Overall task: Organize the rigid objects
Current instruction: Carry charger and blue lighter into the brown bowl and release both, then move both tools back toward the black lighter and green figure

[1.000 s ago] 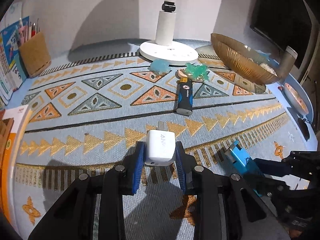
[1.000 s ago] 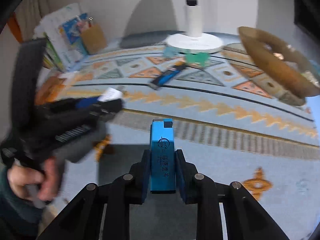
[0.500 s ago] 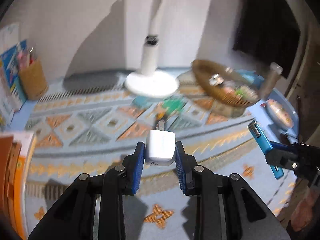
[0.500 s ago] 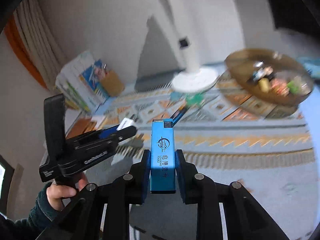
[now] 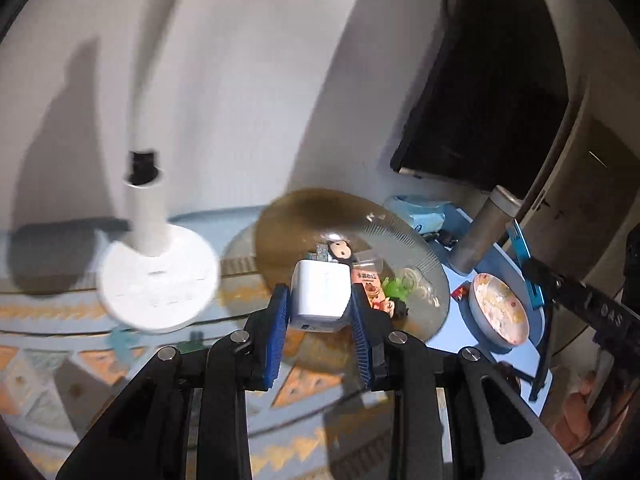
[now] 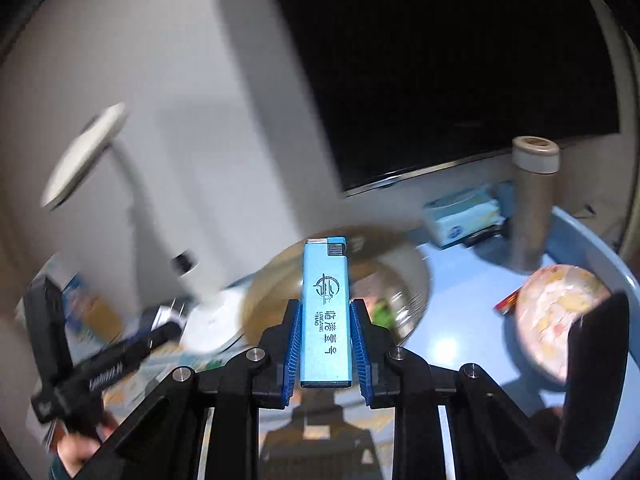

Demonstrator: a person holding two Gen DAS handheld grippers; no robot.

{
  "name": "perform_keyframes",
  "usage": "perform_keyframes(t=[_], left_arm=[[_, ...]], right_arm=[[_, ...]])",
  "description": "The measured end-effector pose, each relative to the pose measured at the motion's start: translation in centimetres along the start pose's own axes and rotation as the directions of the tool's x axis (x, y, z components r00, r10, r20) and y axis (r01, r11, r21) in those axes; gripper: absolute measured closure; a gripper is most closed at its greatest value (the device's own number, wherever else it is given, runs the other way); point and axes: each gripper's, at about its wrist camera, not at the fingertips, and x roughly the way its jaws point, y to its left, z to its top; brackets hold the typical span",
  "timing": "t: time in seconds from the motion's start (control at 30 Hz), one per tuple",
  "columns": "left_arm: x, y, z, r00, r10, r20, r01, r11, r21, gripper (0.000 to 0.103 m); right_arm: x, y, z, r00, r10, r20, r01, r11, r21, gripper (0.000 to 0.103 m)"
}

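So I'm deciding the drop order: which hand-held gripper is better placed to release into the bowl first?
Probably the left hand-held gripper: its white charger sits right before the bowl. The right, holding the blue lighter, looks farther back.

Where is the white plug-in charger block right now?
In the left wrist view the white charger block is clamped between the left claw's blue pads, raised in front of the amber ribbed glass bowl, right of the white lamp base.
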Motion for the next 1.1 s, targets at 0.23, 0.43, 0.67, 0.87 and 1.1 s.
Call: perform_keyframes(t=[0.23,0.43,0.67,0.87,1.1], left_arm=[[7.9,-0.5,-0.3,0.993,-0.024,-0.113,0.023,1.0,-0.012,0.076],[10.8,-1.6,-1.0,0.986,-0.021,-0.167,0.024,1.0,0.016,0.076],[7.5,-0.7,-0.5,0.994,-0.071,-0.088,0.066,0.996,-0.057,0.018],[-0.1,0.8,-1.1,0.999,-0.052,-0.01,0.051,0.996,-0.077,0.018],[-10.6,3.4,-3.6,0.995,0.04,0.091,-0.031,0.994,-0.105,0.018]], right_arm=[[8.0,-3.2,1.9,0.989,-0.084,-0.121,0.09,0.995,0.04,0.079],[12.8,-4.1,0.3,0.971,-0.091,-0.223,0.103,0.994,0.043,0.08],[13.2,-5.8,0.0,0.966,-0.032,-0.255,0.057,0.994,0.092,0.059],[8.4,-4.9,-0.6,0.975,0.021,-0.221,0.0,0.996,0.092,0.058],[1.6,0.0,-2.8,0.976,0.091,-0.196,-0.094,0.996,-0.006,0.057]])
